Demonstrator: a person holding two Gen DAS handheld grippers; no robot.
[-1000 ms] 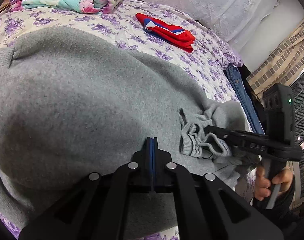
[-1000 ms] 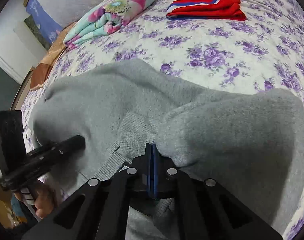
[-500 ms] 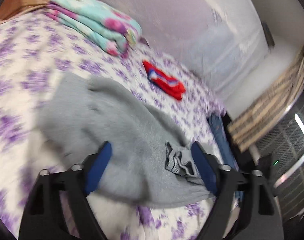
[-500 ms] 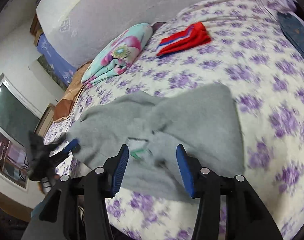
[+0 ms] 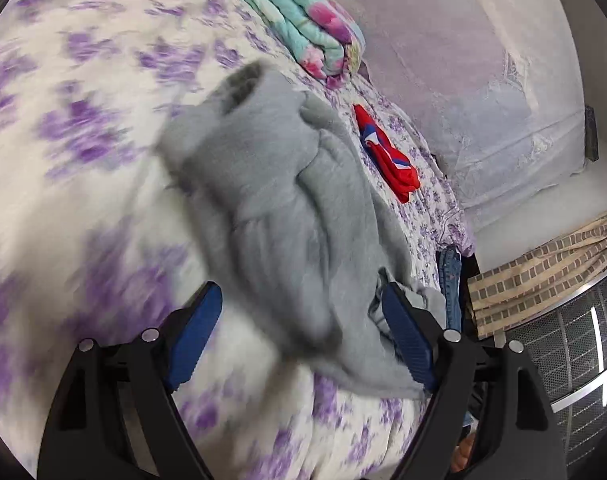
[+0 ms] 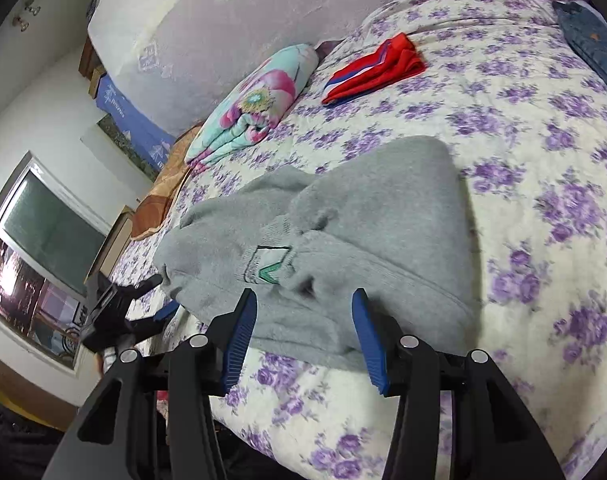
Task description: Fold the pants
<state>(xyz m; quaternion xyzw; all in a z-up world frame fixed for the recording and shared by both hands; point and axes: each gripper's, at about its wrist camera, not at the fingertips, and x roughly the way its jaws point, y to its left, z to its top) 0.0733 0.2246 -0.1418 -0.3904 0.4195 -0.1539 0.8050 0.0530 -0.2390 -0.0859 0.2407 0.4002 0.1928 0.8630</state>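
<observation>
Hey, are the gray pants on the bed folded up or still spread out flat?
Folded, loosely. The gray pants lie doubled over in a rumpled bundle near the bed edge, layers overlapping, label patch showing on top.

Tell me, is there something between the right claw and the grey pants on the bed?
Nothing visible. The right claw is open just before the near edge of the grey pants, with only the flowered bedcover beneath. The red garment and folded blanket lie farther back.
</observation>
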